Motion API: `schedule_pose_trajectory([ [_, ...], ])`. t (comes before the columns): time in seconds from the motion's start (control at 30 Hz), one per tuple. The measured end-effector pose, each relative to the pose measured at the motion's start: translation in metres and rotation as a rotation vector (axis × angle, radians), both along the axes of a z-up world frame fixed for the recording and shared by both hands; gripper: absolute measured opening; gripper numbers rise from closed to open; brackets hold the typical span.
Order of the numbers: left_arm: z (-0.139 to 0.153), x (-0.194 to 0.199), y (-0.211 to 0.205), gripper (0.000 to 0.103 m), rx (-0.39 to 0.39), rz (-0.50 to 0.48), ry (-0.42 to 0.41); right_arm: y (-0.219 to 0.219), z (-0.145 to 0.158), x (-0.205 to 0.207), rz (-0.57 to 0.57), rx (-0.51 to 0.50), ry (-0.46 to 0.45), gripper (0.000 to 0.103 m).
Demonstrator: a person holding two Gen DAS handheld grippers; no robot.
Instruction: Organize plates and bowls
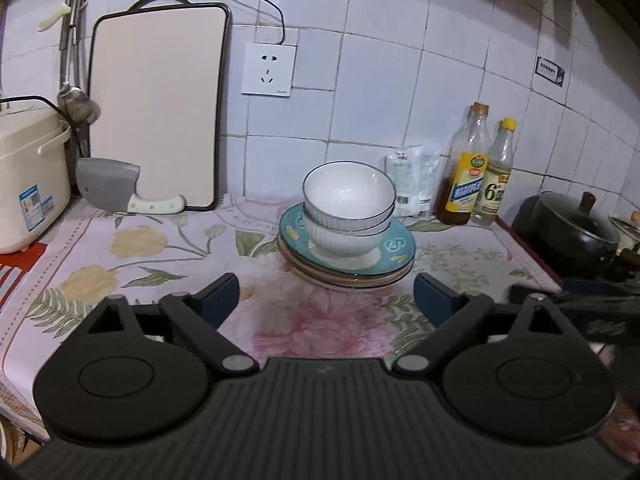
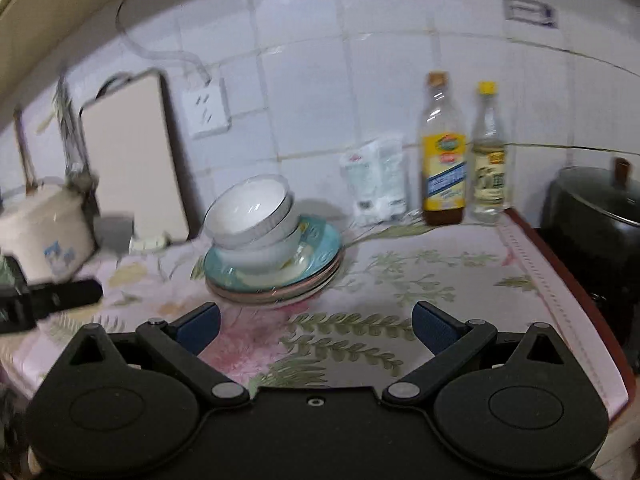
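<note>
Two white ribbed bowls (image 1: pixel 348 204) sit nested on a stack of plates (image 1: pixel 394 258) with a teal one on top, on the floral cloth. My left gripper (image 1: pixel 326 298) is open just in front of the stack, nothing between its blue pads. In the right wrist view the same bowls (image 2: pixel 250 216) lean on the plates (image 2: pixel 320 246), ahead and left of my right gripper (image 2: pixel 316 326), which is open and empty. Part of the left gripper's body (image 2: pixel 60 294) shows at that view's left edge.
A cutting board (image 1: pixel 158 104) and a cleaver (image 1: pixel 110 190) lean on the tiled wall, a rice cooker (image 1: pixel 28 184) beside them. Two bottles (image 1: pixel 476 172) and a white packet (image 1: pixel 412 184) stand at the back right. A dark pot (image 1: pixel 572 228) sits on the stove beyond the cloth's right edge.
</note>
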State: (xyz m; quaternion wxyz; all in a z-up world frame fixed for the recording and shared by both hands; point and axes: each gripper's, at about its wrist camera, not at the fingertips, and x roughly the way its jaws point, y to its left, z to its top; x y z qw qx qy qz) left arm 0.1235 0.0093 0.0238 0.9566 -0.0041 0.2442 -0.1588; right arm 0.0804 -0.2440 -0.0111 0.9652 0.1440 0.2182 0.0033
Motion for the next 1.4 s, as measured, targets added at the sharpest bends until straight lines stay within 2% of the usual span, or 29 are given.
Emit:
schedule_pose_trajectory([
  [0.1,-0.009,-0.001,-0.002,0.098,0.033,0.032,-0.003,-0.003,0.0,-0.016,-0.009,-0.022,-0.048,0.103],
  [0.2,-0.014,-0.002,-0.003,0.099,0.004,0.039,-0.013,0.001,0.004,-0.032,-0.049,-0.103,-0.077,0.103],
  [0.3,-0.017,-0.012,-0.006,0.102,-0.018,0.04,-0.046,0.005,0.008,-0.043,-0.047,-0.147,-0.081,0.103],
  [0.4,-0.019,-0.026,-0.013,0.103,0.016,0.084,-0.09,0.005,0.009,-0.051,-0.063,-0.164,-0.076,0.103],
  [0.53,-0.021,-0.036,-0.017,0.103,0.04,0.098,-0.045,0.01,0.011,-0.065,-0.093,-0.179,-0.087,0.103],
  [0.7,-0.025,-0.051,-0.02,0.103,0.089,0.132,-0.033,0.019,0.014,-0.079,-0.094,-0.179,-0.046,0.103],
  [0.8,-0.025,-0.057,-0.02,0.103,0.093,0.13,-0.041,0.023,0.014,-0.081,-0.099,-0.202,-0.053,0.103],
  [0.97,-0.026,-0.058,-0.02,0.103,0.087,0.11,-0.008,0.03,0.01,-0.081,-0.098,-0.245,-0.047,0.103],
  [1.2,-0.029,-0.062,-0.024,0.103,0.106,0.088,-0.024,0.032,0.008,-0.089,-0.094,-0.243,-0.084,0.103],
  [1.3,-0.031,-0.062,-0.025,0.103,0.117,0.104,-0.031,0.031,0.006,-0.09,-0.121,-0.247,-0.107,0.103],
  [1.4,-0.035,-0.062,-0.025,0.103,0.121,0.112,-0.029,0.027,0.001,-0.084,-0.154,-0.252,-0.09,0.103],
])
